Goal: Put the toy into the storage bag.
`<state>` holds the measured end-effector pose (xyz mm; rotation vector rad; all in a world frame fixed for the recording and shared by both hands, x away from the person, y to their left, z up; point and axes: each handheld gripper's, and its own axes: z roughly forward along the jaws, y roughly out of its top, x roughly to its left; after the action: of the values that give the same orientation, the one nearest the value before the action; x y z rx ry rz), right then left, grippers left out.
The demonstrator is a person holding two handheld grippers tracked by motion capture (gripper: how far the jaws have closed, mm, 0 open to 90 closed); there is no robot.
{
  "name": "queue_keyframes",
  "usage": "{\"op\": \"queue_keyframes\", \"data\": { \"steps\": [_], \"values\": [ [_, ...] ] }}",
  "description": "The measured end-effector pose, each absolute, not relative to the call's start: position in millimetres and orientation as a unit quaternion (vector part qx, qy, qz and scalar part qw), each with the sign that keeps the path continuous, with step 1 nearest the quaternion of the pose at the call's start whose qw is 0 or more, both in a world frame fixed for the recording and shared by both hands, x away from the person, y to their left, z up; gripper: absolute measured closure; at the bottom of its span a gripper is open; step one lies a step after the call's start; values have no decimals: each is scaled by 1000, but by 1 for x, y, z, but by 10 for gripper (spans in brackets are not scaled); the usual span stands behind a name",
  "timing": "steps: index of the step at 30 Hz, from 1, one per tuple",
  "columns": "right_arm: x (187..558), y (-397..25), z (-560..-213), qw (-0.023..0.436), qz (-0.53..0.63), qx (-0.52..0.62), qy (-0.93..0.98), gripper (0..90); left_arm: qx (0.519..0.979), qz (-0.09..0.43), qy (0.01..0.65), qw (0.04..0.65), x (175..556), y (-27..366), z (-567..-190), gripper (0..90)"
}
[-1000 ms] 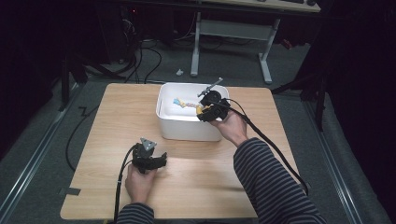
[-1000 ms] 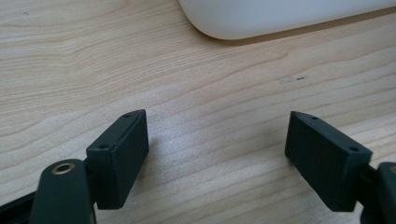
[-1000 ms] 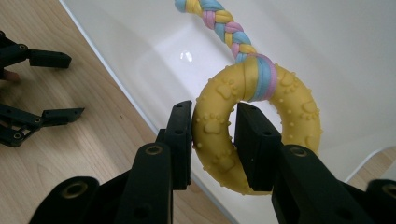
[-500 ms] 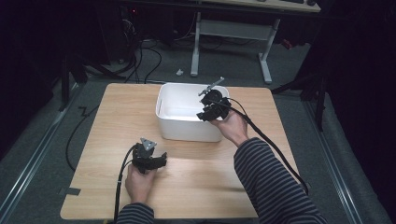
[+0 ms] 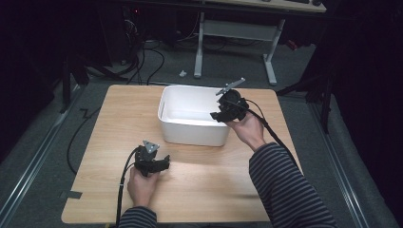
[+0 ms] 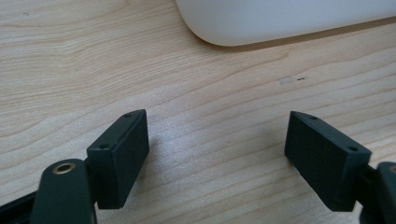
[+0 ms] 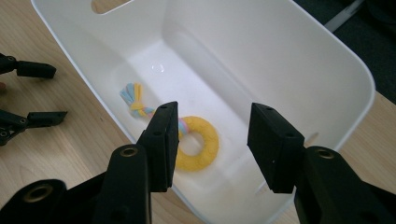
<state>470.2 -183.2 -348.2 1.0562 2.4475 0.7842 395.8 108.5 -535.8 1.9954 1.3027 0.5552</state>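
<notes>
Right claw (image 7: 212,140): released and empty, held over the near corner of the white bin (image 7: 327,60).
Left claw (image 6: 217,158): spread wide, empty, low over the bare bench (image 6: 70,60) in front of the bin.
Toy (image 7: 196,142): a yellow ring with a knotted rope tail, lying on the bin floor.
Progress: the drop-off looks done; nothing waits on the bench.

The place looks like a lab or office workroom: a small wooden table (image 5: 199,190) stands on grey carpet (image 5: 38,156), cables (image 5: 142,57) trail across the far floor, and a white-legged desk (image 5: 237,33) stands beyond, in dim light.
</notes>
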Motion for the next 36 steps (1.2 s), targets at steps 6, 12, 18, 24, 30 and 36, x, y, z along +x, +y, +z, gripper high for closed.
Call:
{"op": "queue_keyframes", "data": {
  "steps": [6, 12, 18, 24, 30, 36],
  "values": [
    [459, -207, -340, 192, 292, 378, 857, 542, 767, 214, 501, 340, 396, 108, -536, 222],
    [448, -227, -335, 193, 300, 389, 849, 538, 767, 214, 501, 341, 396, 108, -536, 222],
    [435, -252, -340, 195, 308, 404, 839, 531, 767, 214, 501, 341, 396, 108, -536, 222],
    [418, -277, -346, 210, 318, 413, 827, 532, 767, 213, 501, 341, 396, 109, -536, 222],
    [407, -296, -352, 209, 319, 424, 821, 532, 766, 214, 501, 341, 396, 108, -536, 222],
    [395, -308, -357, 206, 327, 431, 816, 535, 767, 213, 501, 341, 396, 109, -536, 222]
  ]
}}
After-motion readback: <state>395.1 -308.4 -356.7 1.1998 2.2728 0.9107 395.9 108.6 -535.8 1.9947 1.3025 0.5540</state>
